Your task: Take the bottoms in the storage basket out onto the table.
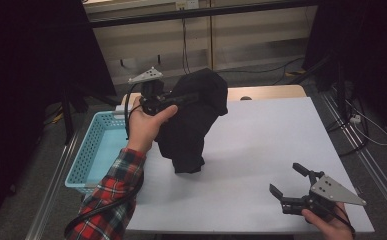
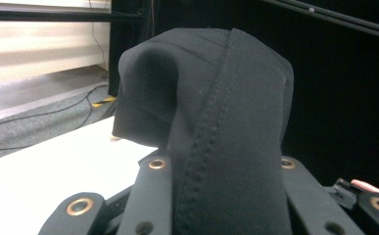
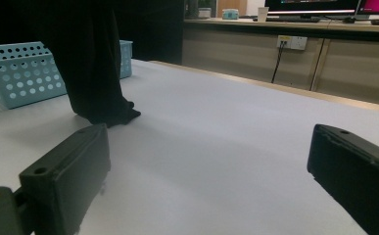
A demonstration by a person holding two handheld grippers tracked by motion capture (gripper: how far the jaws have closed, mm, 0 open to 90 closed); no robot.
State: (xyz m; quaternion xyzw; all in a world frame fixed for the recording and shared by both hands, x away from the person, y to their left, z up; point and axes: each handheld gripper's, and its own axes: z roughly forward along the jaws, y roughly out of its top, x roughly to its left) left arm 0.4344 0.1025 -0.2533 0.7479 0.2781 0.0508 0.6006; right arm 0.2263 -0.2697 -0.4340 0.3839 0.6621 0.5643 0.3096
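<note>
basket [image 1: 93, 150]: pale blue and perforated, at the table's left edge, just left of and below our left claw; we judge it the likely source or home of the cloth, since it sits right beside the lift.
left claw [image 1: 181, 98]: held up over the left part of the table [image 1: 261, 150], jaws closed down on a bunched fold of the black garment [image 1: 191, 120]; not fully together, because the thick fabric fills the gap.
black garment: hangs straight down from our left claw, its top draped over the jaws and its bottom end touching the white table beneath; we think it is gripped high so its own weight pulls it out long.
left gripper view: here we see the stitched seam [image 2: 201, 147] running up between the jaws and the fabric humped above them, detail the high view loses in plain black.
right claw [image 1: 288, 187]: low at the near right corner, well apart from the garment, jaws spread wide with nothing between them; we read it as waiting to take a free end.
right gripper view: looking along the tabletop from our right claw, we see the garment's lower end [image 3: 106, 115] resting on the surface, far ahead and left of the jaws, with the basket [image 3: 20, 73] beyond it.
high view: gives us both claws at once and the gap between them.
</note>
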